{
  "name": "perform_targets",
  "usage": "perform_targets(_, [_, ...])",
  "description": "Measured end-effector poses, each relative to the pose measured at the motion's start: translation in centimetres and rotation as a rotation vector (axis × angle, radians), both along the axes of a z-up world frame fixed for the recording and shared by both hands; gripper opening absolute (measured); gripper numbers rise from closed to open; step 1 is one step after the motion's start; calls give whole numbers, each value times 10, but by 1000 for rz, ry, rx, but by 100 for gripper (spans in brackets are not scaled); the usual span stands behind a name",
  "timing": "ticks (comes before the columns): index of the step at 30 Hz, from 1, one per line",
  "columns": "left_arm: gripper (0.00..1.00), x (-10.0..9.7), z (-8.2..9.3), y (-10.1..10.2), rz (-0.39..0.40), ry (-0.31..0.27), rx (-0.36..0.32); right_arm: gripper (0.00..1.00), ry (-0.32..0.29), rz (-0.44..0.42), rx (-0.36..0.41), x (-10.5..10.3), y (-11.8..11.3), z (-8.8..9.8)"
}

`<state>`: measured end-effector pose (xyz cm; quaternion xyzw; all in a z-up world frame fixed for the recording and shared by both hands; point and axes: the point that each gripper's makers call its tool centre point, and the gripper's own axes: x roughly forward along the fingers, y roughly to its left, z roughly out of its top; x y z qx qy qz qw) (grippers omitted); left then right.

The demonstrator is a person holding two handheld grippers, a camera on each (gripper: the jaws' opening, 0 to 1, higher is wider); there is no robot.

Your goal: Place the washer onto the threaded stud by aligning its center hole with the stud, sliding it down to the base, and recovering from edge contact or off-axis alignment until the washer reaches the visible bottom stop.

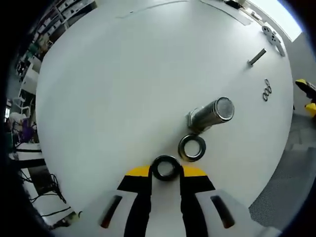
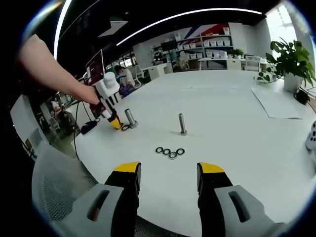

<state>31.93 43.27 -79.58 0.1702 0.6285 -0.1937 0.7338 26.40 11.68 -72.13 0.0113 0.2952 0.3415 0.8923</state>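
In the left gripper view, the left hand-held gripper (image 1: 166, 174) pinches one dark washer (image 1: 166, 168) between its yellow tips, low over the white counter (image 1: 108, 89); a second washer (image 1: 192, 147) lies flat just beside the threaded stud (image 1: 211, 113), whose foot is hard to make out. In the right gripper view, the right hand-held gripper (image 2: 168, 173) hangs spread and empty, four small rings (image 2: 169, 151) lie clustered near a second stud (image 2: 182, 124), and a person's forearm (image 2: 54, 66) is cut off at the edge.

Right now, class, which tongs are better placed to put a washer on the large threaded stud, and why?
Left. The left tongs hold a black washer beside the large threaded stud. The right tongs are open, far back past the row of washers.
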Motion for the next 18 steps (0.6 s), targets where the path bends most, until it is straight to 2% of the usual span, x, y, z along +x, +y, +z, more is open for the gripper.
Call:
perform_targets(9, [19,0,3,0,-27,-6,0,48,1,4,-1,-1,0,0])
perform_targets(12, [19,0,8,0,-75,-9,15,48,1,5,-1,-1,1,0])
perform_targets(18, [19,6,17,-4,-71,-23,-10,48,1,5,1,-1,1,0])
